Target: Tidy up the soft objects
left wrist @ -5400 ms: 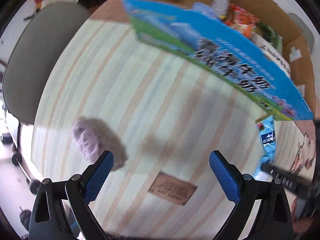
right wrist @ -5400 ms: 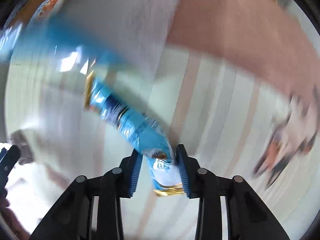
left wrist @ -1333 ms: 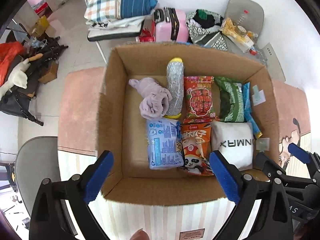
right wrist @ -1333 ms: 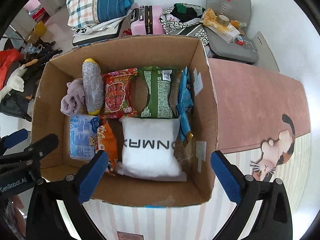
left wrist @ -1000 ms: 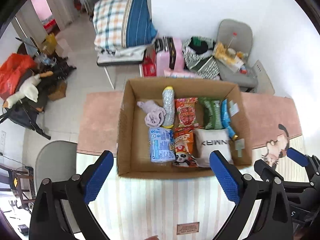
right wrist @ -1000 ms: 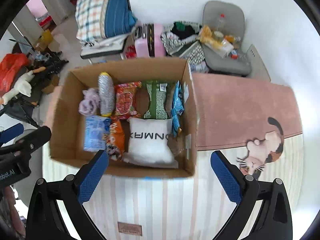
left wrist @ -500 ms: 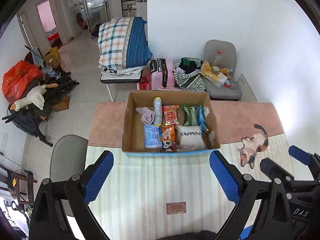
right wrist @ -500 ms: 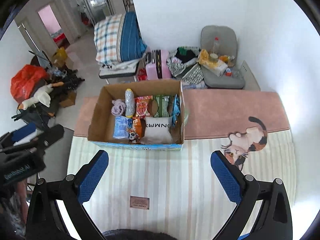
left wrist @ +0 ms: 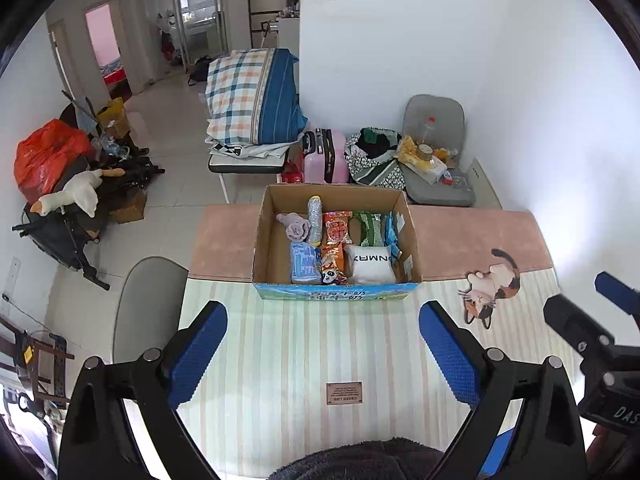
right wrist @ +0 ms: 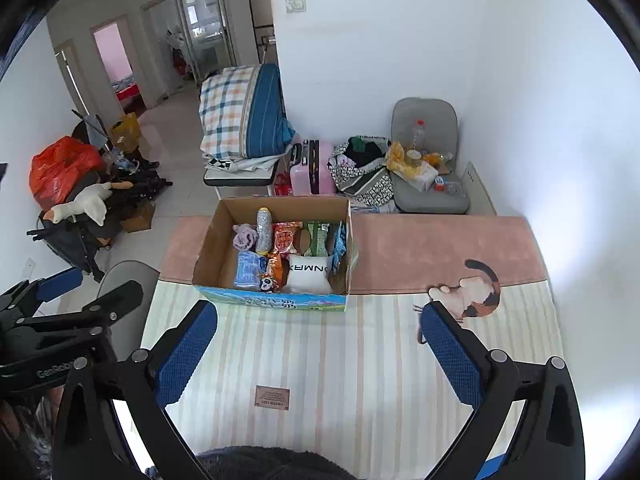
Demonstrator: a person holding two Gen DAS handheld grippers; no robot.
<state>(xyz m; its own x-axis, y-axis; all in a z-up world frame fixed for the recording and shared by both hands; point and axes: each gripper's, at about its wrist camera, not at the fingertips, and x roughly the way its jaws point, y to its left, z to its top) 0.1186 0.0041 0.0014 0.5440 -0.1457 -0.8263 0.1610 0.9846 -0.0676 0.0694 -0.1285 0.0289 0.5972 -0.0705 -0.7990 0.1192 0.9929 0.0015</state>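
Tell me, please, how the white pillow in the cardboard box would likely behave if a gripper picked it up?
The white pillow looks puffy, so it would probably squash and sag rather than stay stiff. It seems light for its bulk. Packed against snack bags in the cardboard box, it might drag them along.

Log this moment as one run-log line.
left gripper: open, empty | right gripper: open, empty | cardboard box: packed with soft items | striped mat: bare

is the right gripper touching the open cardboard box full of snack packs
Apart. In the right wrist view the right gripper, jaws wide open and empty, sits well back from the cardboard box, with bare striped tablecloth between them.
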